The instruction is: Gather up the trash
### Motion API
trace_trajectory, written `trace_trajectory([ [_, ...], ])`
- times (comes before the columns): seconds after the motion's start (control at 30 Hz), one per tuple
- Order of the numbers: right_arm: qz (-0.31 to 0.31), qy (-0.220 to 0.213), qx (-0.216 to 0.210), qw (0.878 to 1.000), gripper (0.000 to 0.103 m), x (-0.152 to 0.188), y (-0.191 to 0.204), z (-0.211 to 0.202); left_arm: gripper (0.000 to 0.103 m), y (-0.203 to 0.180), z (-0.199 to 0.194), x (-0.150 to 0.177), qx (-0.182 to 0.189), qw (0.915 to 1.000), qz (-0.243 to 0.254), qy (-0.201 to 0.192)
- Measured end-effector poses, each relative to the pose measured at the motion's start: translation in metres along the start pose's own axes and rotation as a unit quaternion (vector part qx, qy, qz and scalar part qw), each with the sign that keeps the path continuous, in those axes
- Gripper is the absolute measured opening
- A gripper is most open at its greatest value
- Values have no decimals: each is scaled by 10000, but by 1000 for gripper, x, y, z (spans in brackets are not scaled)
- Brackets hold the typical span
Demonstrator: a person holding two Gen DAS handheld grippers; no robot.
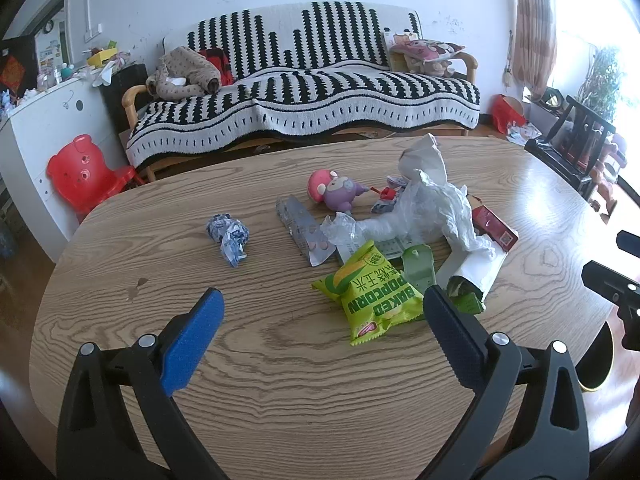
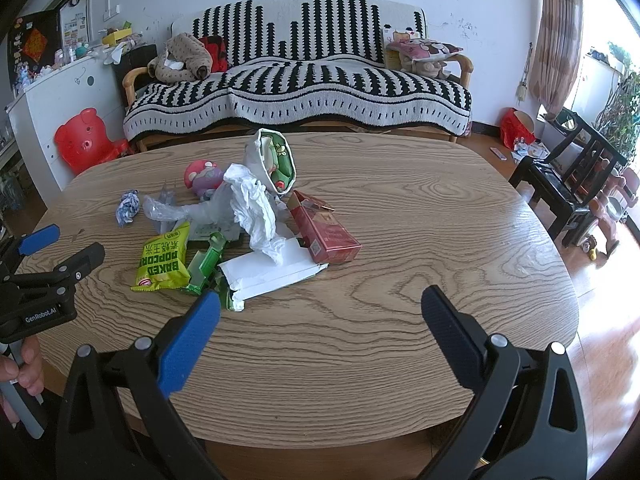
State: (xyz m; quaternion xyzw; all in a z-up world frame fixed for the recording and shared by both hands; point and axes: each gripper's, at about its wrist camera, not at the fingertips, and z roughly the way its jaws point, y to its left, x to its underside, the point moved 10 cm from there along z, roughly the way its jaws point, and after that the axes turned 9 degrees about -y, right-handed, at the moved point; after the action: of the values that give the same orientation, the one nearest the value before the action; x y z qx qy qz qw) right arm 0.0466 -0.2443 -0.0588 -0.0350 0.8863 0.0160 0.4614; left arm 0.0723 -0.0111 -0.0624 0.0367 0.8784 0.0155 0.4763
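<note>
**Both grippers hovering apart over a littered desk**

The left gripper [image 1: 322,300] is hanging over the near edge of the wooden desk [image 1: 280,380], its fingers spread wide and holding nothing, its right finger tip just overlapping the green popcorn bag [image 1: 370,294]. The right gripper [image 2: 320,300] is likewise standing released over bare wood at the near edge, the white envelope [image 2: 272,272] lying just beyond its left finger.

The trash is sitting in a heap around the desk's middle. The left wrist view is showing the crumpled blue paper ball [image 1: 229,236] well apart toward the left edge, a silver blister pack [image 1: 306,230] and the whole pink-and-purple toy [image 1: 336,192]. The right wrist view is opening up the white snack bag's [image 2: 272,160] green inside and the full face of the red cigarette box [image 2: 326,232], which the left view is mostly hiding behind crumpled white plastic [image 1: 432,212].
</note>
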Motion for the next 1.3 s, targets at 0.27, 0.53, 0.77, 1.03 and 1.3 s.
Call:
trace_trajectory([
  [0.27, 5, 0, -3, 10000, 97, 0, 0, 0, 97, -1, 2, 3, 10, 10000, 15, 13],
  [0.53, 6, 0, -3, 10000, 97, 0, -2, 1, 97, -1, 2, 3, 5, 10000, 18, 20],
  [0.77, 53, 50, -9, 10000, 97, -5, -8, 20, 97, 26, 30, 7, -9, 9996, -244, 162],
  [1.03, 97, 257, -156, 9995, 97, -12, -20, 81, 97, 84, 88, 1, -352, 9966, -523, 523],
  [1.3, 451, 685, -277, 9962, 97, -4, -32, 134, 97, 109, 145, 8, -453, 9918, -814, 875],
])
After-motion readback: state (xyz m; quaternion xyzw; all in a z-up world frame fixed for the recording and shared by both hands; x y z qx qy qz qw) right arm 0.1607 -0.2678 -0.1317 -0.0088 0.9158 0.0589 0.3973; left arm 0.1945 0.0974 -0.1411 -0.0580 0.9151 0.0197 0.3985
